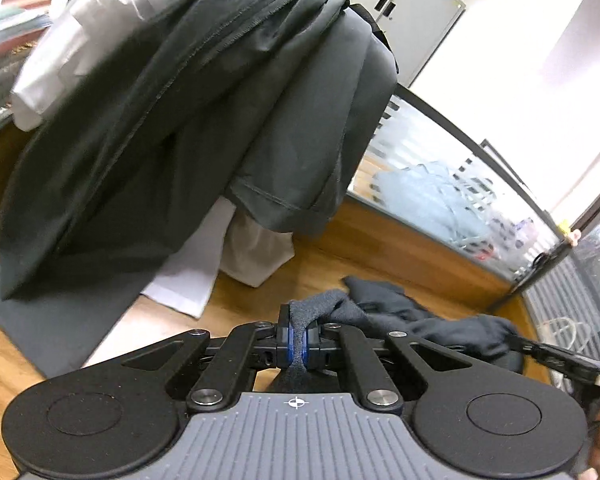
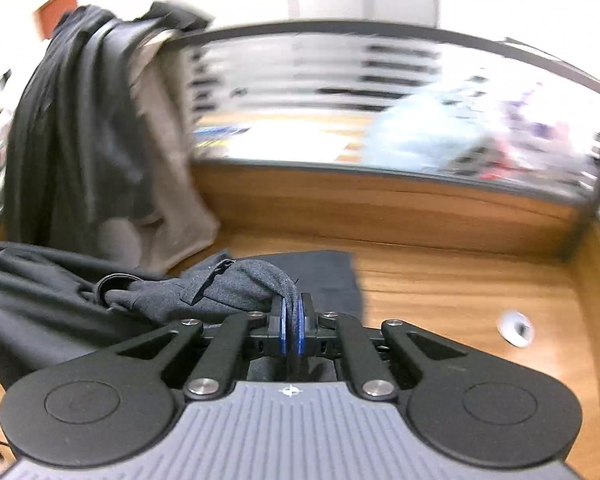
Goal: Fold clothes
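A dark grey garment point(image 1: 395, 316) is stretched between my two grippers above a wooden desk. My left gripper point(image 1: 298, 334) is shut on one edge of it, the cloth pinched between the blue pads. In the right wrist view the same dark grey garment point(image 2: 228, 286) bunches in front of my right gripper point(image 2: 291, 320), which is shut on a fold of it. A zip shows along the cloth there. The rest of the garment trails left over a dark mat point(image 2: 323, 268).
A heap of dark and pale clothes point(image 1: 188, 92) hangs over the desk's left partition; the same clothes heap point(image 2: 88, 140) fills the right view's left. Folded white cloth point(image 1: 188, 280) lies beneath. A frosted glass divider point(image 2: 379, 100) backs the wooden desk point(image 2: 459, 300). A small cable hole point(image 2: 515, 328) sits right.
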`<act>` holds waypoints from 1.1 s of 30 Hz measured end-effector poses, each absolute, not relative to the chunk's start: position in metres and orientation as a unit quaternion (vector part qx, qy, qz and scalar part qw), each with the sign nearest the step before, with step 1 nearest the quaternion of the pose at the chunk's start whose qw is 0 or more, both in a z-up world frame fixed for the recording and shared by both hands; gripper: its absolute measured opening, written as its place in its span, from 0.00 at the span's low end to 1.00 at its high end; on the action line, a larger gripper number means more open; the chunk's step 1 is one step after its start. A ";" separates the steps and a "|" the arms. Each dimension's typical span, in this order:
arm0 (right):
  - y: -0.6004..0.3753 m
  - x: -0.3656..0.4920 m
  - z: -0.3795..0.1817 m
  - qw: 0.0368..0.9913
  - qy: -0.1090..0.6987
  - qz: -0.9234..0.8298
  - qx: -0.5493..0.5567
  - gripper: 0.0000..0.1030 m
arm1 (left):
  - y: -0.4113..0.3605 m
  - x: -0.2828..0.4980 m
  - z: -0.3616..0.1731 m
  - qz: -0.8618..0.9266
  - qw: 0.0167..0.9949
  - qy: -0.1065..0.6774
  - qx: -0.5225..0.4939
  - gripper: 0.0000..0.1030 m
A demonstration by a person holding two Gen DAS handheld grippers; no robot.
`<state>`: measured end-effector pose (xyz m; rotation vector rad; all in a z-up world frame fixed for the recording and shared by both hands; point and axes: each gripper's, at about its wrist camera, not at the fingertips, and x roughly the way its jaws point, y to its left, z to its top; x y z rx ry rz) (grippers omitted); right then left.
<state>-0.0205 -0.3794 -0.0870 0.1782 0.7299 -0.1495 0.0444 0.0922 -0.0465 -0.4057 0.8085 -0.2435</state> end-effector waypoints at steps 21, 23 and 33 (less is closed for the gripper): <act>-0.361 -0.080 -0.152 0.878 0.473 0.006 0.070 0.53 | 0.070 0.020 -0.107 -0.151 0.884 0.437 -0.071 0.54; -0.354 -0.068 -0.149 0.875 0.479 0.046 0.050 0.59 | 0.059 0.026 -0.105 -0.172 0.883 0.434 -0.058 0.54; -0.302 -0.044 -0.184 0.831 0.527 0.156 -0.084 0.76 | -0.003 0.048 -0.104 -0.291 0.860 0.419 0.015 0.71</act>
